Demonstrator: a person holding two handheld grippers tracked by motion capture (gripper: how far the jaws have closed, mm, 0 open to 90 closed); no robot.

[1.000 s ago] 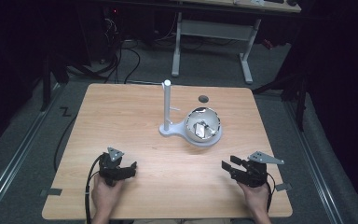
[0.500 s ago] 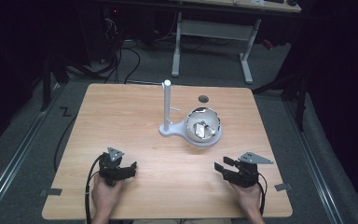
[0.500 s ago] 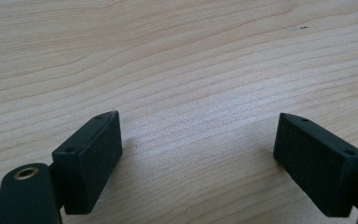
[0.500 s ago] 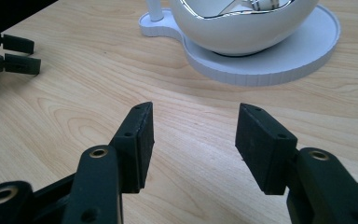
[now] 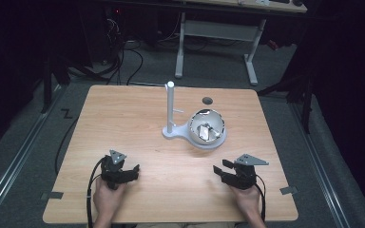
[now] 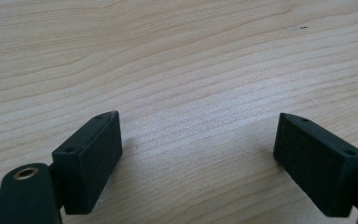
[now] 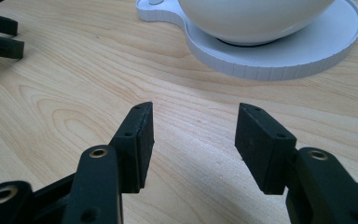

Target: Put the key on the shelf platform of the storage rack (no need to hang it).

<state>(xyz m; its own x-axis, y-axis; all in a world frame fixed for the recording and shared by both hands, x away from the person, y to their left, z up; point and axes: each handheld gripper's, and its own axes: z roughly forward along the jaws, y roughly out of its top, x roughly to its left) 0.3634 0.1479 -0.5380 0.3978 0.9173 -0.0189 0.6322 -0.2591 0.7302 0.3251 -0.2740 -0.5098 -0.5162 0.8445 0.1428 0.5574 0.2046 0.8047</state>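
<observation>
Dark floor, cables and a second desk frame [image 5: 216, 35] are seen beyond one light wooden tabletop [image 5: 123, 123], on which a single white stand [image 5: 194, 133] is set a little beyond the middle. One upright white post [image 5: 170, 107] is carried at the stand's left end and one round bowl [image 5: 207, 127] on its round plate at the right; something pale and shiny is seen inside the bowl, but what it is cannot be told. One small dark round spot [image 5: 207, 100] is marked on the wood behind the bowl, near the far edge. Two grippers are held low over the near part of the tabletop, one in each hand. The left gripper [image 5: 129, 172] is kept near the near-left corner, its jaws spread wide with only bare wood between them in the left gripper view [image 6: 198, 154]. The right gripper [image 5: 220, 171] is held near the near-right corner, its jaws also spread apart and pinching nothing; in the right gripper view [image 7: 193, 135] the stand's ribbed plate rim [image 7: 279, 58] and the bowl's underside [image 7: 256, 18] are seen ahead, apart from the jaws. A wide strip of bare wood is left between the two grippers, and more is left open along the left, right and far sides of the stand. Two small grey tabs [image 5: 52, 195] are seen at the near corners, one on each side.
</observation>
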